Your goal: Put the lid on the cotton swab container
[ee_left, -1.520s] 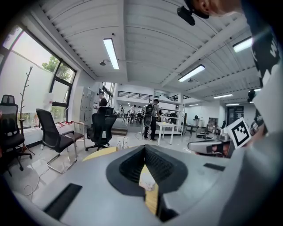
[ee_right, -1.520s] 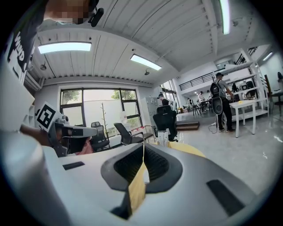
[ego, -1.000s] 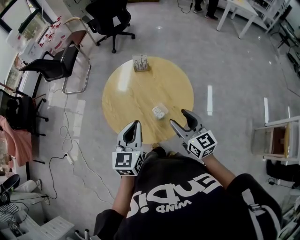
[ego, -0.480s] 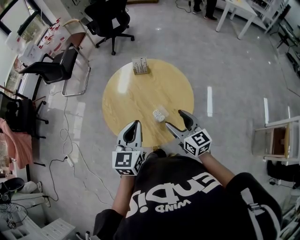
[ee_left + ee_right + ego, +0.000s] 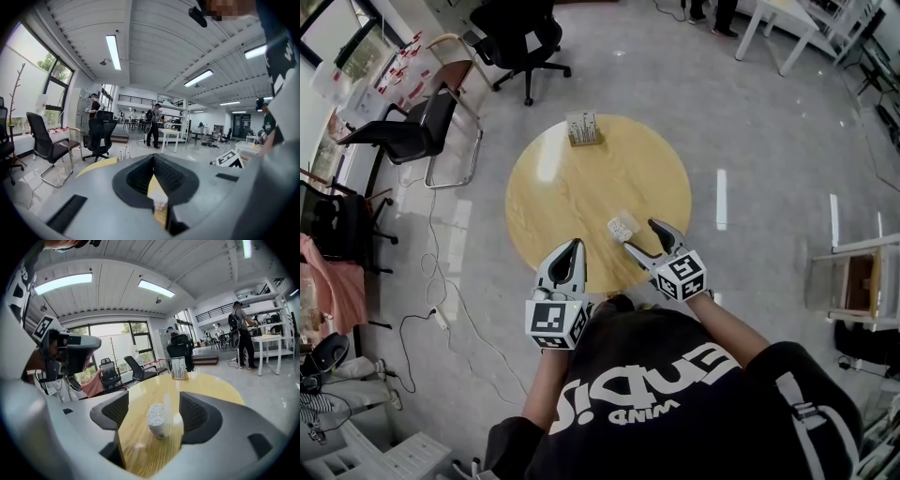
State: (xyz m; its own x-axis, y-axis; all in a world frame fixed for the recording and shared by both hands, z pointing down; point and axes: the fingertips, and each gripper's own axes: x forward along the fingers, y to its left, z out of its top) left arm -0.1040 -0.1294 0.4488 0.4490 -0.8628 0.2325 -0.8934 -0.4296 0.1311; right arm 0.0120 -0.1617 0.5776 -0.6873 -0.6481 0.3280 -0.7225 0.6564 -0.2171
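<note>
Standing upright on the round table (image 5: 572,178), the cotton swab container (image 5: 621,226) is being framed just ahead of the right gripper (image 5: 639,235), between its 2 wide-spread, empty jaws, while the farther left gripper (image 5: 572,248) is being held closed on nothing.

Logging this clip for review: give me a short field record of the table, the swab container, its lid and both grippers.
table: round, wooden
cotton swab container: upright near the table's near edge, swabs exposed, uncovered
lid: apparently the clear piece beside the container, not on it
left gripper: shut, empty, over the near edge
right gripper: open, aimed at the container, not touching it
holder: small, at the far edge
</note>
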